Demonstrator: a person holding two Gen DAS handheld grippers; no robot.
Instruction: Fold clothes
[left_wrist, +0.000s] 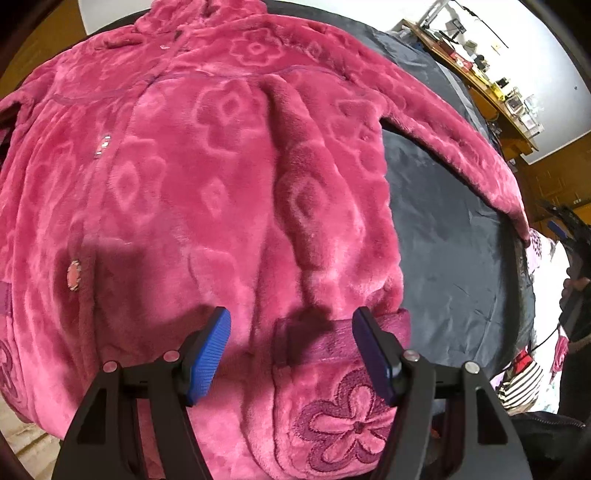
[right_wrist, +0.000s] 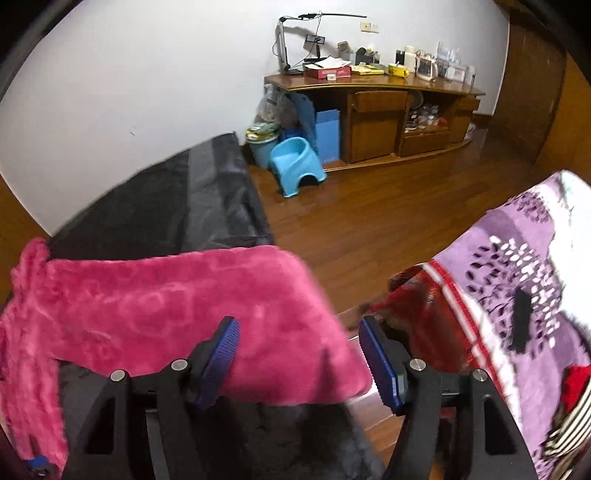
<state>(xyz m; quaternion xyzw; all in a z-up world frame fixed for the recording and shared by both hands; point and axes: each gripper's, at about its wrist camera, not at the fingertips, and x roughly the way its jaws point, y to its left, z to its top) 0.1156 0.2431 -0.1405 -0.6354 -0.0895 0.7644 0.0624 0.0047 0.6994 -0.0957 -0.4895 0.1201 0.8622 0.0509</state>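
A pink fleece jacket (left_wrist: 207, 192) with embossed flowers lies spread front-up on a dark grey cover (left_wrist: 443, 229). My left gripper (left_wrist: 291, 332) is open and hovers over the jacket's lower hem, just above a pocket with an embroidered flower (left_wrist: 351, 424). One sleeve (left_wrist: 472, 158) stretches out to the right across the cover. In the right wrist view that sleeve (right_wrist: 166, 306) lies across the cover's edge. My right gripper (right_wrist: 298, 332) is open, and the sleeve's cuff end sits between its blue pads (right_wrist: 221, 354) without being clamped.
To the right, a purple patterned blanket (right_wrist: 517, 280) carries red and striped clothes (right_wrist: 565, 417). Beyond the cover's edge is wooden floor (right_wrist: 388, 206) with a blue plastic stool (right_wrist: 295, 162) and a wooden sideboard (right_wrist: 376, 110) against the white wall.
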